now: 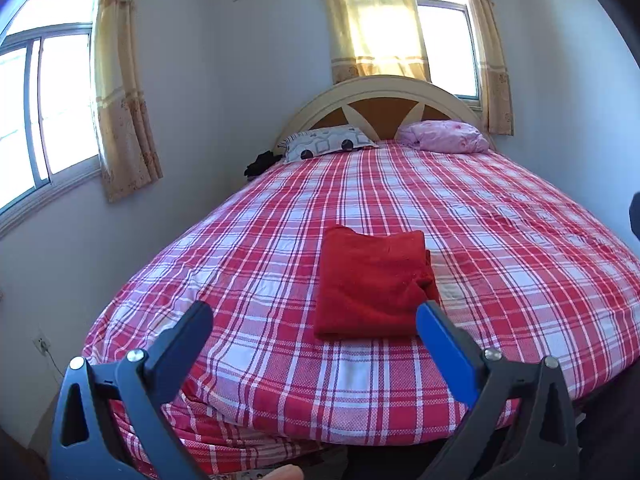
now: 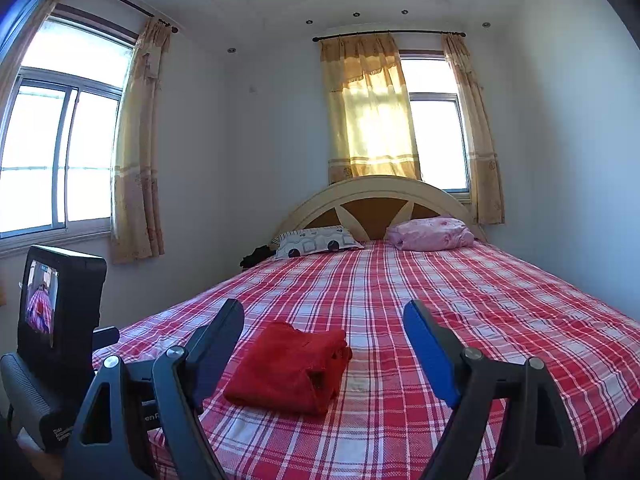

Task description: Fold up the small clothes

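A red garment (image 1: pixel 370 284) lies folded into a neat rectangle on the red-and-white plaid bed cover (image 1: pixel 500 240), near the foot of the bed. My left gripper (image 1: pixel 314 314) hovers over the bed's near edge, short of the garment, jaws wide apart with nothing between them. In the right wrist view the same folded garment (image 2: pixel 290 364) rests flat, and my right gripper (image 2: pixel 324 312) stands open above and in front of it, holding nothing. Neither gripper touches the cloth.
At the head of the bed lie a patterned pillow (image 1: pixel 328 142) and a pink bundle (image 1: pixel 444 136) below a curved headboard (image 1: pixel 384 98). Curtained windows are on the left and back walls. The left gripper's camera unit (image 2: pixel 56 320) shows at the right view's left edge.
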